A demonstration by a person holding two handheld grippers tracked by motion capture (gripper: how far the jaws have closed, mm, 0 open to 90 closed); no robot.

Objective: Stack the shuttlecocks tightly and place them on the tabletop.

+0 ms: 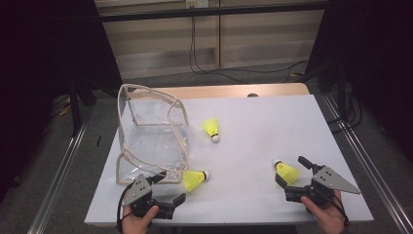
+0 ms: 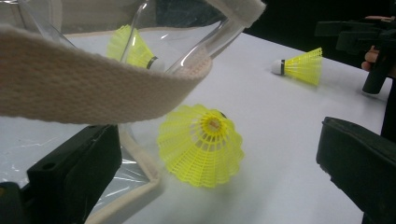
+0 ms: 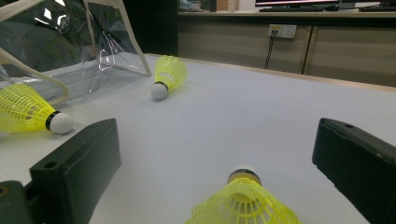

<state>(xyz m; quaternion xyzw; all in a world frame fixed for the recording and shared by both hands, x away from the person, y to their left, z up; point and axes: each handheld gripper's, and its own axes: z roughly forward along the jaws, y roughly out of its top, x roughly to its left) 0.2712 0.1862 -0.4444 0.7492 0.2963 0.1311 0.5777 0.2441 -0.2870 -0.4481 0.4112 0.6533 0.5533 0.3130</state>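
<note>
- The left gripper point(image 1: 182, 197) is sitting at the near left edge of the table point(image 1: 272, 122) with its jaws standing wide apart and gripping nothing.
- Its own view is showing a shuttlecock point(image 2: 201, 144) lying between the jaws with the open skirt facing the camera; neither jaw is touching it.
- The high view is showing the same shuttlecock point(image 1: 195, 179) just beside the near corner of the clear bag point(image 1: 151, 141), cork pointing right.
- The right gripper point(image 1: 282, 187) is resting at the near right, jaws likewise wide open and empty.
- The right gripper view is showing a second shuttlecock point(image 3: 245, 200) low between the jaws, cork pointing away; the high view is placing it point(image 1: 286, 170) just ahead of the jaw tips.
- A third shuttlecock point(image 1: 212, 129) is lying farther back, near the bag's right side, cork toward the person.
- The left gripper view is catching the bag's webbing strap point(image 2: 93, 84) hanging across the frame above the left jaw, with the third shuttlecock visible through the plastic.
- The high view alone is taking in both hands, the whole bag standing open, and the cables point(image 1: 234, 68) beyond the table.
</note>
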